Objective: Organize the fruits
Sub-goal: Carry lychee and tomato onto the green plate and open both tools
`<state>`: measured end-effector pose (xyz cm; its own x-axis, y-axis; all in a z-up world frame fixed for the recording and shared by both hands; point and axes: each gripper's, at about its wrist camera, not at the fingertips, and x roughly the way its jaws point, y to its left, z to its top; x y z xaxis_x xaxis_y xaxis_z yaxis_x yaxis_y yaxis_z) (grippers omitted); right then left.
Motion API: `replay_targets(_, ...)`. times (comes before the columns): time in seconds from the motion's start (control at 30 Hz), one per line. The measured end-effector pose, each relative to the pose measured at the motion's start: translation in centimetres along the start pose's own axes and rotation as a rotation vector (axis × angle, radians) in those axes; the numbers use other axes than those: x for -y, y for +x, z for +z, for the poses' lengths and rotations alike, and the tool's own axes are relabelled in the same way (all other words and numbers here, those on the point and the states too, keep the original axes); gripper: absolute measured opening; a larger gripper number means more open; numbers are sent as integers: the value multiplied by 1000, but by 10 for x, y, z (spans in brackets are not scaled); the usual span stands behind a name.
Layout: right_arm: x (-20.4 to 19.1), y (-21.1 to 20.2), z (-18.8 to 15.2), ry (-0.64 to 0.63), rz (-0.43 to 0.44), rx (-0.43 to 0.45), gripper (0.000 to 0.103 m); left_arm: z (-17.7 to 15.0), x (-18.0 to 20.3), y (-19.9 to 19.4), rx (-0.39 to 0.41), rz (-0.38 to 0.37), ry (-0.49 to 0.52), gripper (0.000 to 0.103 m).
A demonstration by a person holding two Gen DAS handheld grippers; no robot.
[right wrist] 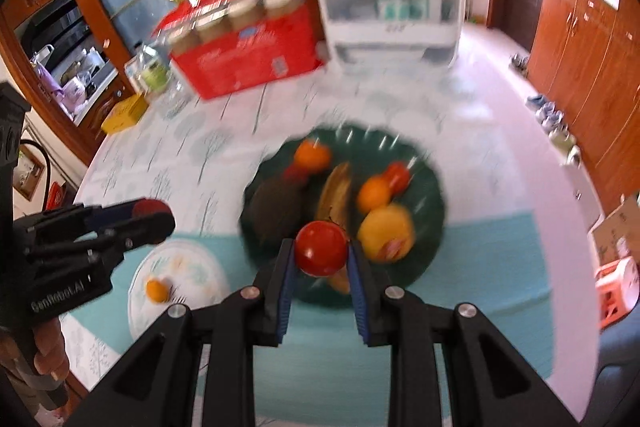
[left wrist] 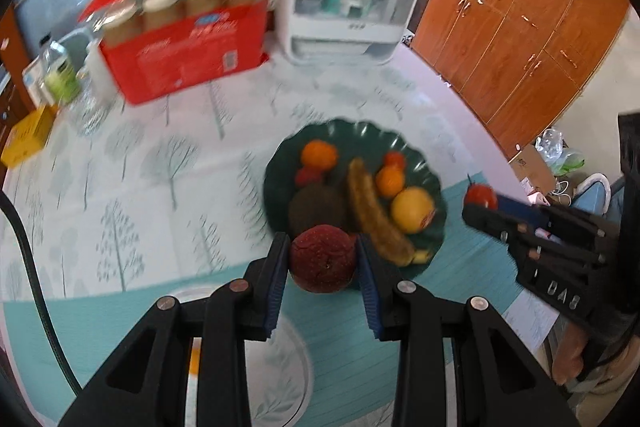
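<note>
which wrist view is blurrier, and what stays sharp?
Right wrist: heavier motion smear across the green plate and red box; its hand-held gripper and tomato stay crisp. Left wrist: milder blur, dark red fruit sharp. Both show fisheye bending.

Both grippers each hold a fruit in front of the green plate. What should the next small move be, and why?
Probably carry both fruits toward the white plate and lower them there. The left gripper is clamped on a dark red fruit and the right gripper on a red tomato, while the white plate holds only a small orange fruit and the green plate is crowded.
</note>
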<state>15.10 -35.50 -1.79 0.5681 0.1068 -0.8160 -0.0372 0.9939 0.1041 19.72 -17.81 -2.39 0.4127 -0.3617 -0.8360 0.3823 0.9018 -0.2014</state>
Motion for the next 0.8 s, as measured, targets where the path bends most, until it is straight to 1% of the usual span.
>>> replay_targets(0.1, 16, -5, 26, -11, -17, 33, 26, 20, 13, 5, 2, 1, -2, 32)
replay_targets(0.2, 31, -1, 51, -15, -23, 55, 26, 35, 23, 13, 3, 1, -6, 32)
replay_targets(0.3, 43, 11, 70, -6, 2, 59, 26, 48, 30, 25, 8, 21, -7, 32)
replay_targets(0.37, 51, 27, 79, 6, 22, 41, 26, 57, 31, 39, 10, 45, -16, 32)
replay_targets(0.43, 53, 41, 81, 11, 30, 25, 26, 62, 30, 52, 4, 66, -27, 32)
replay_targets(0.57, 55, 79, 79, 17, 45, -40, 26, 71, 20, 91, -40, 103, -68, 32)
replay_targets(0.7, 57, 115, 73, 45, 62, -102, 26, 69, 15, 124, -79, 117, -89, 32)
replay_targets(0.8, 61, 138, 69, 81, 82, -146, 26, 65, 14, 143, -107, 113, -99, 32)
